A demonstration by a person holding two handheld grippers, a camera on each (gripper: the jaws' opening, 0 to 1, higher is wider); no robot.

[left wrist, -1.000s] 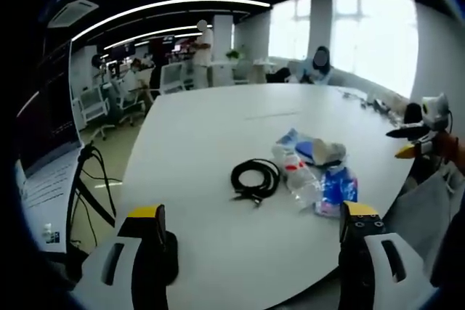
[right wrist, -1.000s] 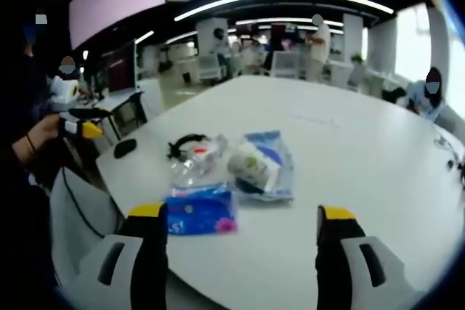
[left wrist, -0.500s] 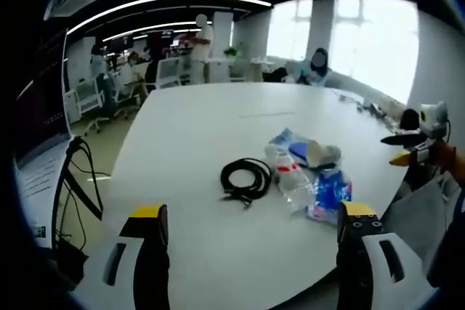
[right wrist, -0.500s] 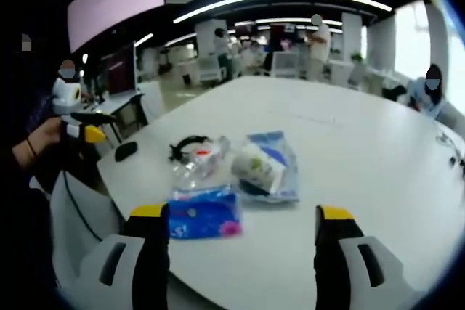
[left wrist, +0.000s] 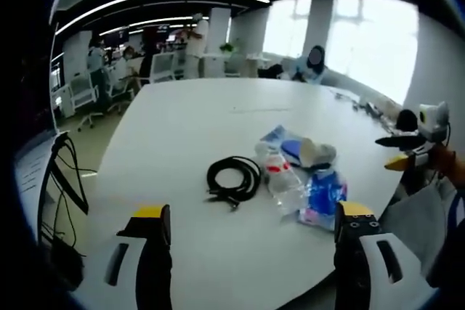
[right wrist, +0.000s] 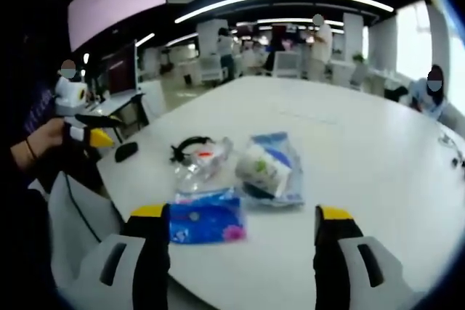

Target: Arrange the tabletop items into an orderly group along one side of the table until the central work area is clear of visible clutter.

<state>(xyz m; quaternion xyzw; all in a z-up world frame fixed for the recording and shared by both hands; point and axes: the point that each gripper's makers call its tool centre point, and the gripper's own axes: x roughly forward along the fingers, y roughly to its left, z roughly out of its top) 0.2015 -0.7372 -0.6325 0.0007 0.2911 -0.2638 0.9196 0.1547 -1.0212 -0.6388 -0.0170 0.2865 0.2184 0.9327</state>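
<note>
The left gripper [left wrist: 251, 241] hangs above the near edge of the large white table [left wrist: 189, 128], its two yellow-tipped jaws spread wide with nothing between them. The right gripper [right wrist: 240, 241] is posed the same way at its own edge of the table, jaws wide apart and empty.

Just beyond the left gripper's jaws lies a coiled black cable [left wrist: 232, 177], with a crumpled clear plastic bottle [left wrist: 280, 181] bearing a red label just beside it. Touching the bottle are a flat blue packet with pink print [left wrist: 320, 197] and a blue-and-clear plastic bag holding a white roll [left wrist: 301, 152]. All sit clustered in the middle of the table.

In the right gripper view the order reverses: the packet [right wrist: 205, 221] is nearest, the bottle [right wrist: 197, 165] and bag [right wrist: 267, 170] behind it, and the cable [right wrist: 187, 143] is mostly hidden beyond the bottle. A small dark oval object [right wrist: 126, 150], perhaps a mouse, lies apart near the table's edge here.

In the left gripper view, the right gripper [left wrist: 407, 152] enters at the right, held in a hand [left wrist: 450, 165].
</note>
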